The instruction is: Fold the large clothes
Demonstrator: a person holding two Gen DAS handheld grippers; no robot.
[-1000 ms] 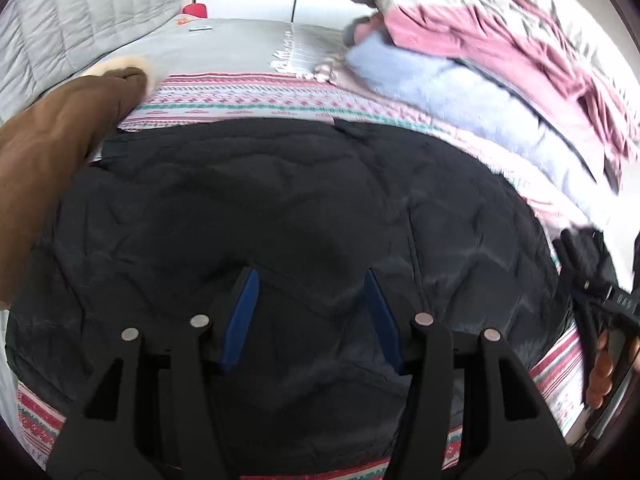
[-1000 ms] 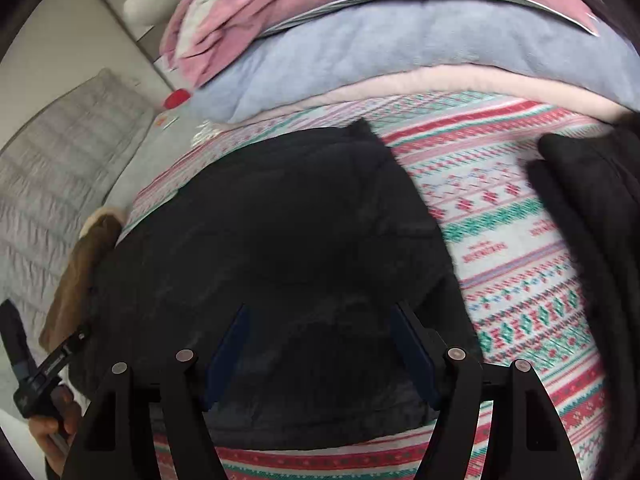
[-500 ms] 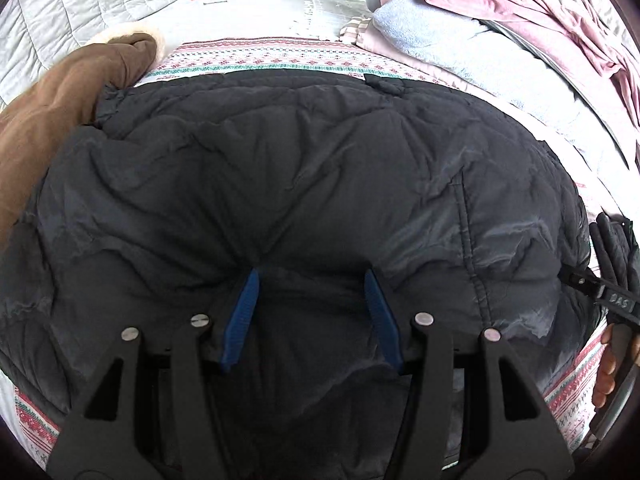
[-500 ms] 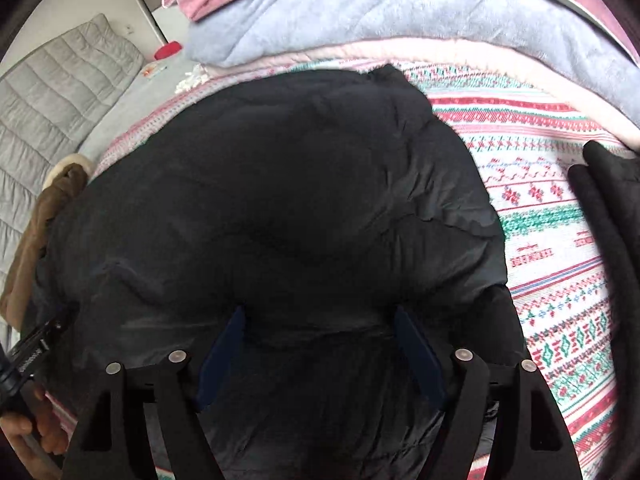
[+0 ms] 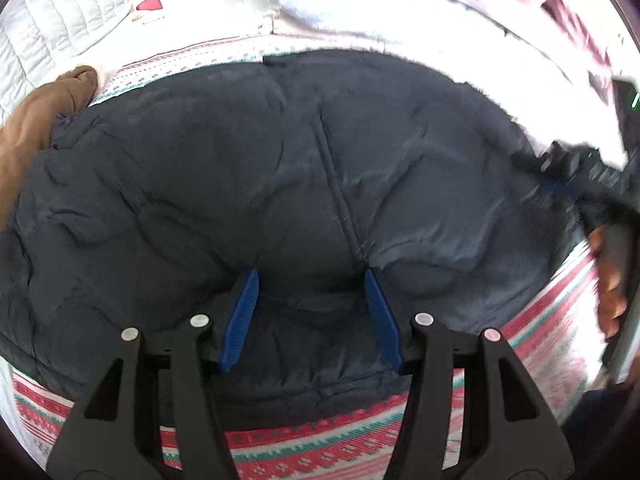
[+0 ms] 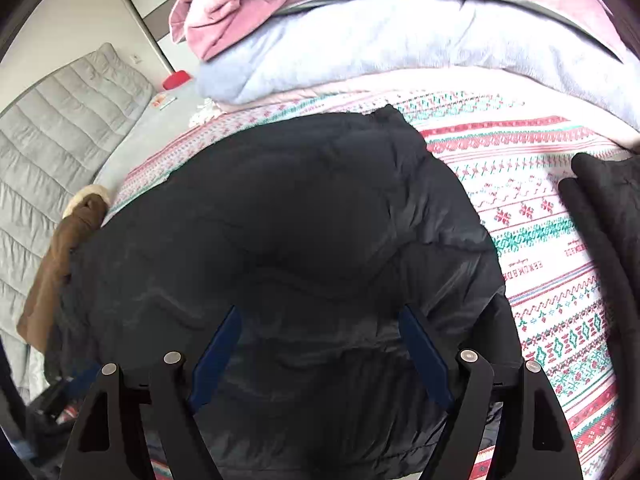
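A black puffy jacket (image 5: 280, 168) lies spread on a red, green and white patterned blanket (image 5: 320, 448). My left gripper (image 5: 310, 284) is at its near edge. Creases run in to the blue pads (image 5: 244, 308), and a thick bunch of jacket sits pinched between them. In the right wrist view the jacket (image 6: 320, 208) fills the middle. My right gripper (image 6: 320, 332) hangs over its near part with jaws wide, and the fabric lies slack below the pads. The right gripper also shows blurred at the right edge of the left wrist view, with the person's hand (image 5: 608, 280) on it.
A brown garment (image 6: 60, 248) lies against the jacket's left side. Pink and pale blue bedding (image 6: 380, 48) is piled at the back. Another black garment (image 6: 608, 208) lies on the blanket (image 6: 540, 208) at the right. A grey quilted cushion (image 6: 60, 128) stands far left.
My right gripper's jaws have widened over the jacket. My left gripper has shifted along the jacket's near edge, keeping the same jaw width. The jacket now fills more of both views.
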